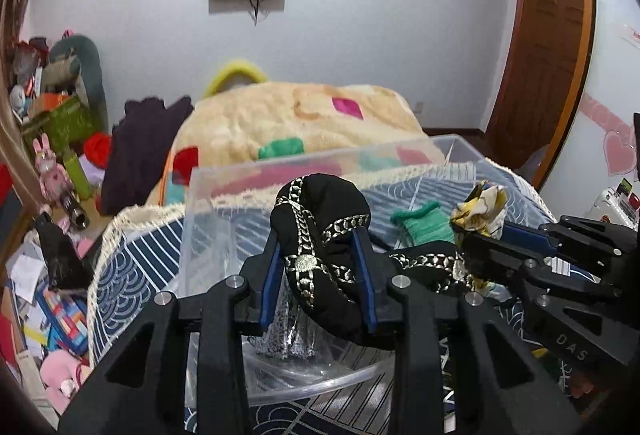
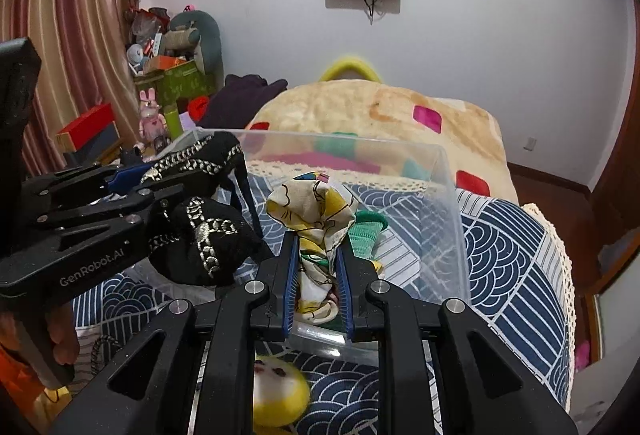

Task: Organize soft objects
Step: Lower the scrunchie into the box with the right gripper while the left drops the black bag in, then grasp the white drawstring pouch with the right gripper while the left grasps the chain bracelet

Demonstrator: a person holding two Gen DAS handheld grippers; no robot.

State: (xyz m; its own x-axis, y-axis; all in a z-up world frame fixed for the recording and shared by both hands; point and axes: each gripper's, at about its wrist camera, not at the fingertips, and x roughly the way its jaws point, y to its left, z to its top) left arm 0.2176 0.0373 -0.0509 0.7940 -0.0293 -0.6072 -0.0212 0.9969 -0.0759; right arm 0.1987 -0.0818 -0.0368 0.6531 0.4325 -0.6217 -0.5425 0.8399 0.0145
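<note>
My left gripper (image 1: 318, 239) is shut on a black cloth with silver chain print (image 1: 320, 219), held above the near side of a clear plastic bin (image 1: 208, 219). My right gripper (image 2: 318, 241) is shut on a white and yellow printed cloth (image 2: 316, 211), held over the same bin (image 2: 452, 203). A green knitted piece (image 2: 366, 231) lies inside the bin. In the left wrist view the right gripper (image 1: 466, 235) shows at the right with the printed cloth (image 1: 482, 209). In the right wrist view the left gripper (image 2: 136, 187) shows at the left with the black cloth (image 2: 204, 235).
The bin stands on a blue and white patterned bedspread (image 2: 516, 247). A beige blanket with coloured squares (image 2: 360, 111) lies behind it. A yellow plush ball (image 2: 280, 395) lies near the front. Toys and boxes (image 1: 60, 115) crowd the left side. A wooden door (image 1: 548, 47) is at the right.
</note>
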